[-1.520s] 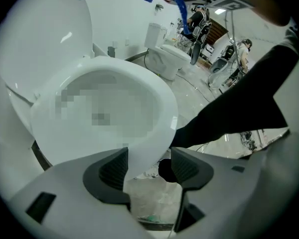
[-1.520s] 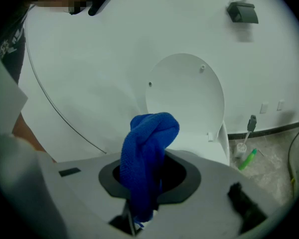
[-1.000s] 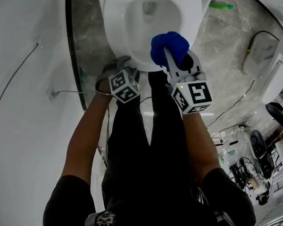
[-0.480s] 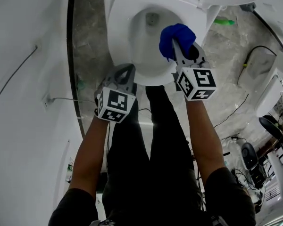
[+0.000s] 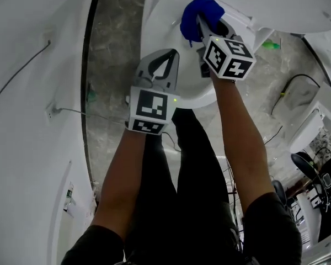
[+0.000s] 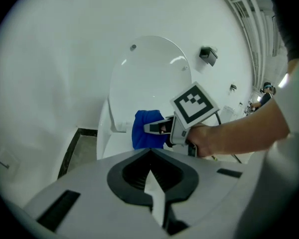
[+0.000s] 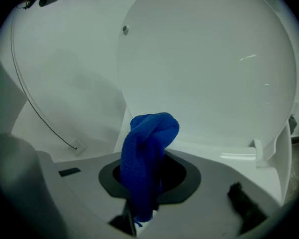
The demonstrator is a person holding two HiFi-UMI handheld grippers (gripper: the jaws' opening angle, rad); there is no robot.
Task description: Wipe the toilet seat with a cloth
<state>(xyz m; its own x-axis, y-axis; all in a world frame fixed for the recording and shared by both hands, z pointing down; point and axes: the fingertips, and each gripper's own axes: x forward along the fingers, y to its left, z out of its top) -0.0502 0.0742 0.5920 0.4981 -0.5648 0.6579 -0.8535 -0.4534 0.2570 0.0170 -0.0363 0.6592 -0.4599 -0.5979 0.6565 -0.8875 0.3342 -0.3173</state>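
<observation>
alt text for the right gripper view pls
A bunched blue cloth is clamped in the right gripper and sticks up from it in the foreground. Behind it stands the raised white toilet lid, with a white wall at left.

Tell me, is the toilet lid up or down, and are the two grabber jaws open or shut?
White plastic toilet lid: raised upright.
Bright blue woven cloth: bunched up, pinched at one end.
Right gripper: jaws shut on the cloth.
Left gripper: jaws shut, nothing between them.
</observation>
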